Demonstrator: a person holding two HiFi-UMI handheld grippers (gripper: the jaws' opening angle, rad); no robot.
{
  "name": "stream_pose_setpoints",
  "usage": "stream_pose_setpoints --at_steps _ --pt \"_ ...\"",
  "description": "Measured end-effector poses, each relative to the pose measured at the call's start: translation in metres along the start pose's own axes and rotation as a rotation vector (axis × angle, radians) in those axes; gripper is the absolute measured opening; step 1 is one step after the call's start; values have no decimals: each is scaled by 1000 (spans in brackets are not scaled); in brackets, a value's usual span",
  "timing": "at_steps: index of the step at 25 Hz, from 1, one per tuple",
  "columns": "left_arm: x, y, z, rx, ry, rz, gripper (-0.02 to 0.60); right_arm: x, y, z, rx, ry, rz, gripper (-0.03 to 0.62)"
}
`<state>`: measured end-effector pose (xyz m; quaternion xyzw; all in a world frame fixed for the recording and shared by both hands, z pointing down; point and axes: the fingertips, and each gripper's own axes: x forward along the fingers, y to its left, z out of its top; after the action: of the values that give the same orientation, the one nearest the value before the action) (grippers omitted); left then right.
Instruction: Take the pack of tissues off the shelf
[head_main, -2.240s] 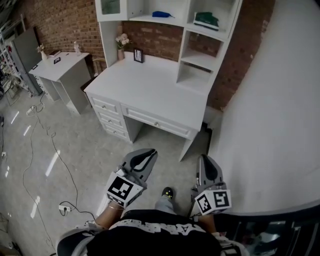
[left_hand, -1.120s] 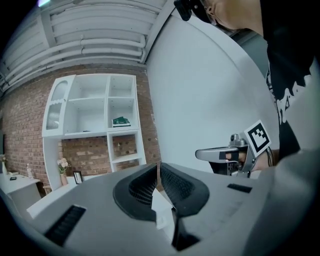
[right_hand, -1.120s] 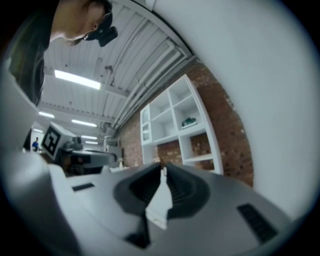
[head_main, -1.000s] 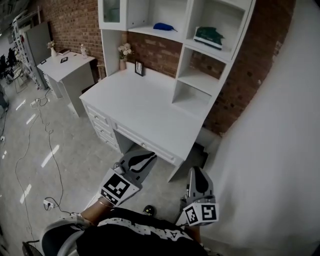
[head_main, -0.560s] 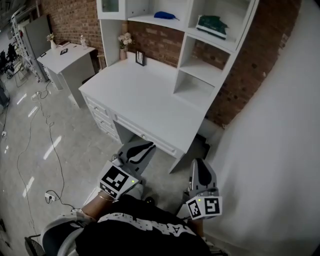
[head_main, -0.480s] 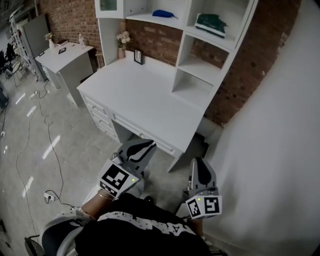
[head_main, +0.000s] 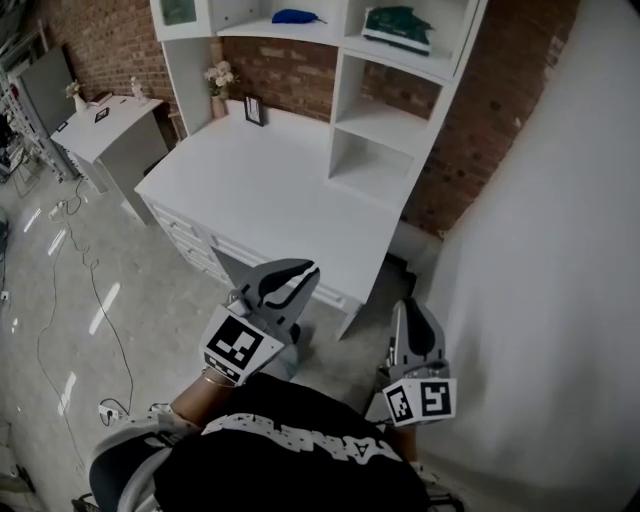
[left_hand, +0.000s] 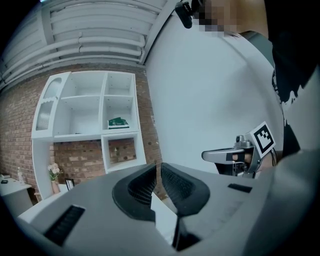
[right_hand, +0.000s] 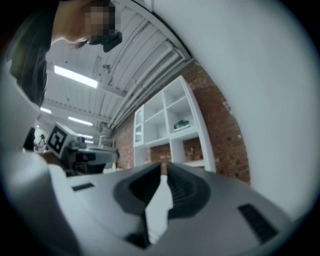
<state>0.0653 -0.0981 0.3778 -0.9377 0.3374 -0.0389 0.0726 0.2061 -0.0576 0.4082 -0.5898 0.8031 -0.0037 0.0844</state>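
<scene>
green pack of tissues (head_main: 398, 22) lies in the top right compartment of the white shelf unit (head_main: 352, 110), well apart from me. i carry the left gripper (head_main: 308, 272) and right gripper (head_main: 415, 306) low, jaws nearly together on nothing, since no grip is due yet. the desk (head_main: 270, 190) edge stands between us. the wall (head_main: 560, 250) crowds my right, and there is open air above the desktop.

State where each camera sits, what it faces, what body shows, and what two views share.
Head view: on the person's head, looking steeply down at the white desk; shows dark shirt, left claw, right claw.
Left gripper view: on the left claw, looking along its shut jaws at the white shelf unit; shows right claw.
Right gripper view: on the right claw, facing the shelf unit; shows left claw.
Both gripper views share the green pack of tissues.
</scene>
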Motion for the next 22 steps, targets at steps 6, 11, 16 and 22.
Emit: stream_pose_setpoints --at_steps 6,11,16,22 --pt "26 23 -5 1 -30 -38 52 23 -13 4 -32 3 -43 35" --pt "49 47 -5 -13 -58 -60 52 45 -20 12 -54 -4 -72 35" --pt "77 68 -1 -21 -78 -103 55 67 -32 19 -76 -6 -113 37" --pt "105 107 12 -25 -113 -128 58 103 -41 29 -92 -10 -147 42"
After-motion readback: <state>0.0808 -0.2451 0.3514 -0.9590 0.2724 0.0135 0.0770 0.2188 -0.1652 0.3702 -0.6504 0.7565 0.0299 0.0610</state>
